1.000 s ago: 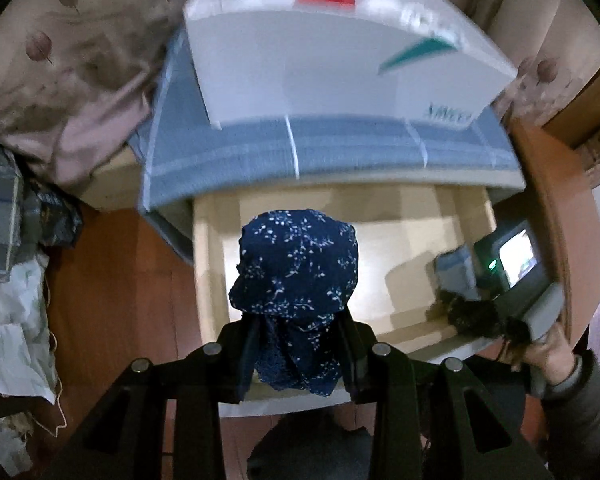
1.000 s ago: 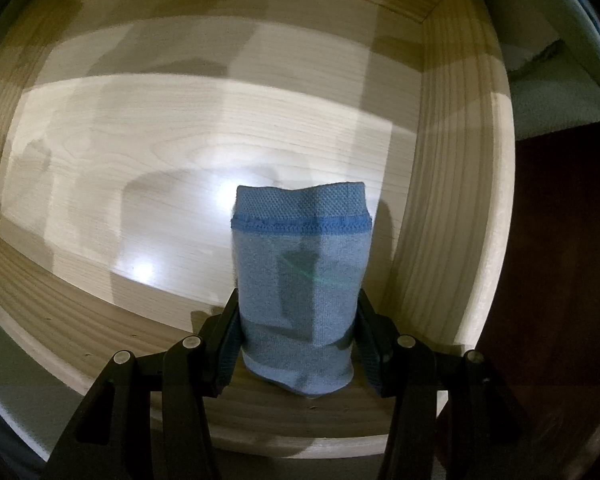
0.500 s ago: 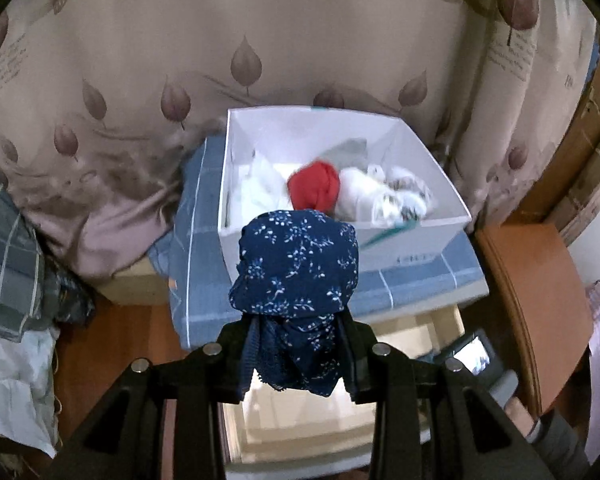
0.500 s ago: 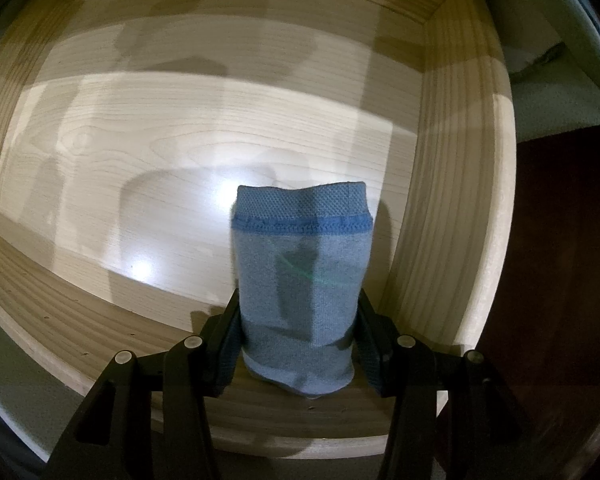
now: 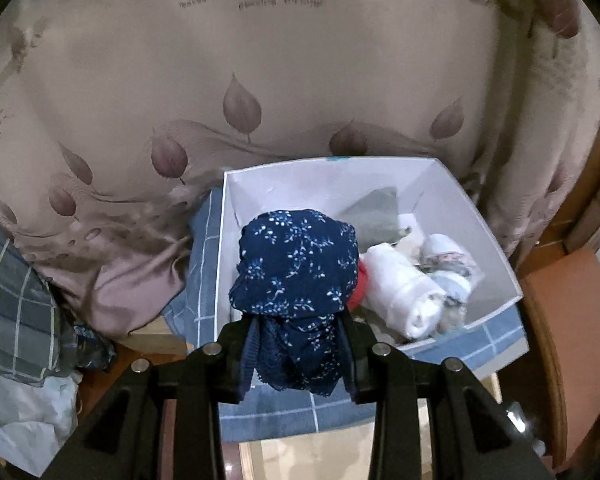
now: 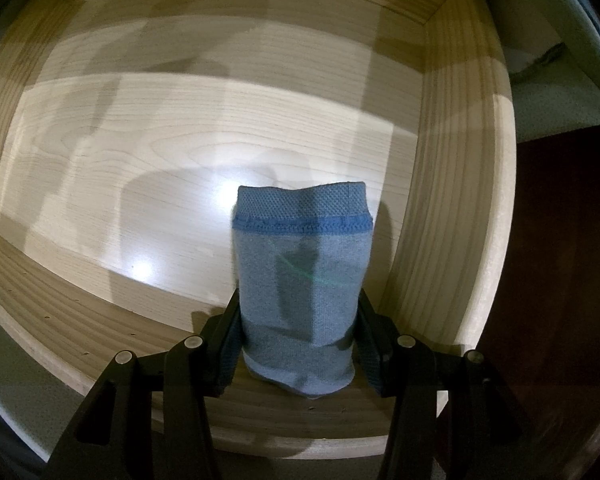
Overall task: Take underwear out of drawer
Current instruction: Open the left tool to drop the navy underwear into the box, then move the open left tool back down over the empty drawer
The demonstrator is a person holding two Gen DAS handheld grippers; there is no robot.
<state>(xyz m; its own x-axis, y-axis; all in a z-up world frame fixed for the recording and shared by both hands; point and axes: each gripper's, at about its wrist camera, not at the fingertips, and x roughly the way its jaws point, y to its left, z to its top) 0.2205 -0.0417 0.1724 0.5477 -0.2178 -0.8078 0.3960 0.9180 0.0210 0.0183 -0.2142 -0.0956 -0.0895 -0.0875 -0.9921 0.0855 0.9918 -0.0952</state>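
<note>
My left gripper [image 5: 296, 344] is shut on a dark blue floral underwear roll [image 5: 296, 264] and holds it above the near left part of a white box [image 5: 488, 224]. The box holds several rolled garments, among them a white roll [image 5: 400, 284]. My right gripper [image 6: 298, 344] is shut on a light blue knit underwear roll [image 6: 300, 264] inside the pale wooden drawer [image 6: 140, 152], near its front right corner. The drawer floor around it is bare.
The box stands on a blue checked cloth [image 5: 204, 264]. A beige leaf-print curtain [image 5: 260, 80] hangs behind it. Plaid fabric [image 5: 12, 304] and white bags [image 5: 20, 420] lie at the left. A brown wooden panel [image 5: 572, 320] is at the right. The drawer's right wall [image 6: 460, 200] is close to the blue roll.
My left gripper has risen out of the drawer with the floral roll and moved up over the white box. My right gripper has held almost still in the drawer.
</note>
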